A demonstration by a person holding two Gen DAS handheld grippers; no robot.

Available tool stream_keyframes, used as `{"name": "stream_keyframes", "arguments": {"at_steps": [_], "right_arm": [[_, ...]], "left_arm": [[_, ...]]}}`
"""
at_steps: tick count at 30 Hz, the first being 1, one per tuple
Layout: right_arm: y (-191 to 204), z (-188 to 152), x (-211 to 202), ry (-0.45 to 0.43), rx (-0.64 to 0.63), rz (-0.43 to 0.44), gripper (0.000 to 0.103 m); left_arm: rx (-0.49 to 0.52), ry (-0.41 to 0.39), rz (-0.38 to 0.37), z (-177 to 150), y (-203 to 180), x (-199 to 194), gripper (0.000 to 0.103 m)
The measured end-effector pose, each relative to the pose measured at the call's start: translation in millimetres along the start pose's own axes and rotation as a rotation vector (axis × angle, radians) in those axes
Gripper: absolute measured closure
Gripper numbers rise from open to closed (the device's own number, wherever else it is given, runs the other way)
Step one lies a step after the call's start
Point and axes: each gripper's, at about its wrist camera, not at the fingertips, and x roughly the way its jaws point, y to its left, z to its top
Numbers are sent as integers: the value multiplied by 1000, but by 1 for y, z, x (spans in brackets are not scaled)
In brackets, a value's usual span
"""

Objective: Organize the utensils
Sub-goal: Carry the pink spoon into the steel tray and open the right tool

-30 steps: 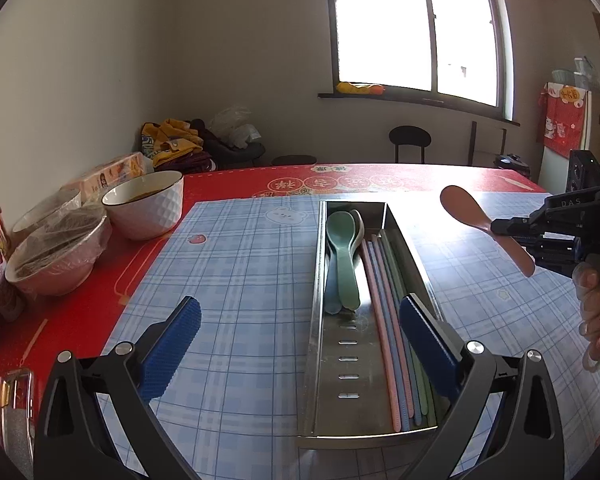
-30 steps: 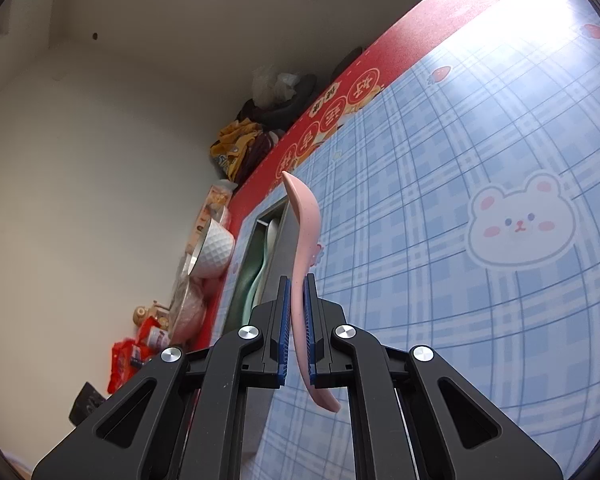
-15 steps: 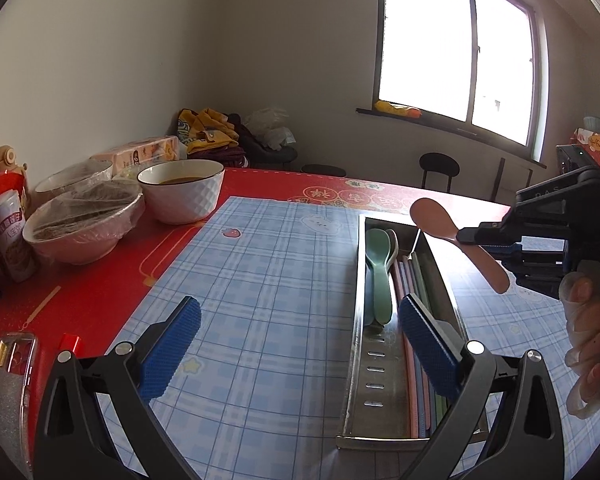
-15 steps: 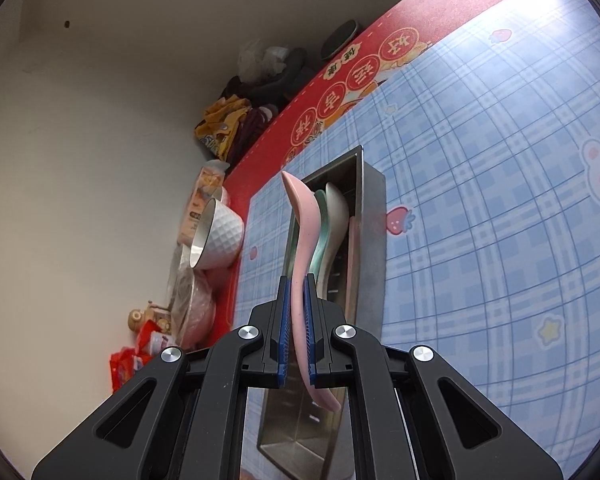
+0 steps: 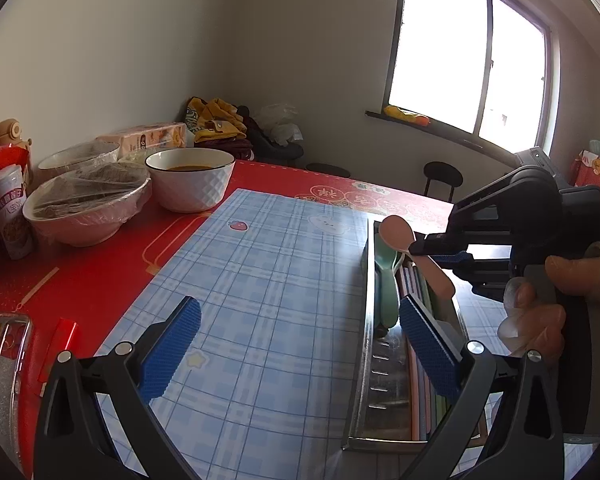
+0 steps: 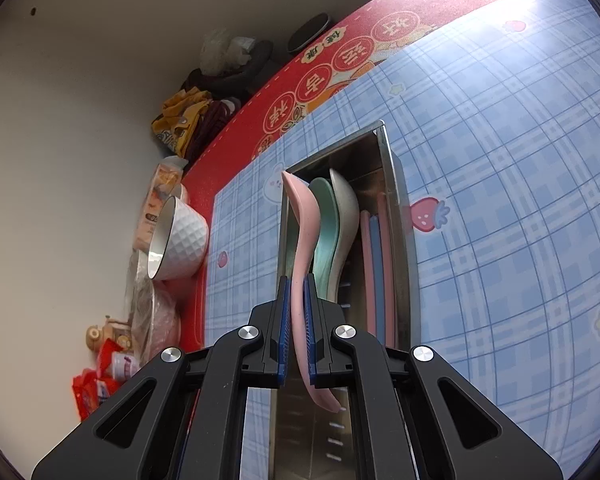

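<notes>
While its blue pads (image 5: 172, 346) stand wide apart with nothing between them, the left hand-held gripper (image 5: 296, 344) hovers low over the blue plaid mat (image 5: 260, 280) in the left wrist view. Just ahead of its right finger lies the steel tray (image 5: 362, 344), running away from the camera, with a green spoon (image 5: 386, 280) and coloured chopsticks (image 5: 420, 392) inside. Above the tray's far half, to the right, the right hand-held gripper (image 5: 440, 248) is clamped on the handle of a pink spoon (image 5: 400, 236), bowl end pointing left over the tray; whether the spoon touches anything below cannot be told. A gloved hand (image 5: 540, 308) grips that tool. Far left of the left hand-held gripper, on the red surface (image 5: 100, 264), stand a white bowl (image 5: 190, 180) and a film-covered bowl (image 5: 86, 208)

From the right wrist view, the right hand-held gripper (image 6: 296, 328) is closed on the pink spoon (image 6: 302, 232) at mid-handle, the bowl ahead and the handle tip trailing back below the pads. Directly beyond it lies the tray (image 6: 396, 184), holding the green spoon (image 6: 326, 220), a beige spoon (image 6: 346, 216) and the chopsticks (image 6: 376, 264) to the right. The white bowl (image 6: 178, 240) sits off to the left
</notes>
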Motion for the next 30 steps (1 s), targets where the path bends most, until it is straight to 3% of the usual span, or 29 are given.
{"name": "stream_keyframes", "arguments": {"at_steps": [16,22,24,28,30], "right_arm": [[-7,-9,14,60,68,38,94],[-5,-5,-18,-4,-116,-12,91],[-3,-7,-29,-33,-229,-79,84],[-3,-15,-53,-86,-442,-183,82],[-8,-18,-68,-118,-501,-200,71]], "left_arm": [[-35,20,2,1,8,4,6],[-36,20,-4,1,9,4,6],[-32,18,-5,0,7,4,6],[-41,17,1,1,9,4,6],[-53,25,13,1,11,5,6]]}}
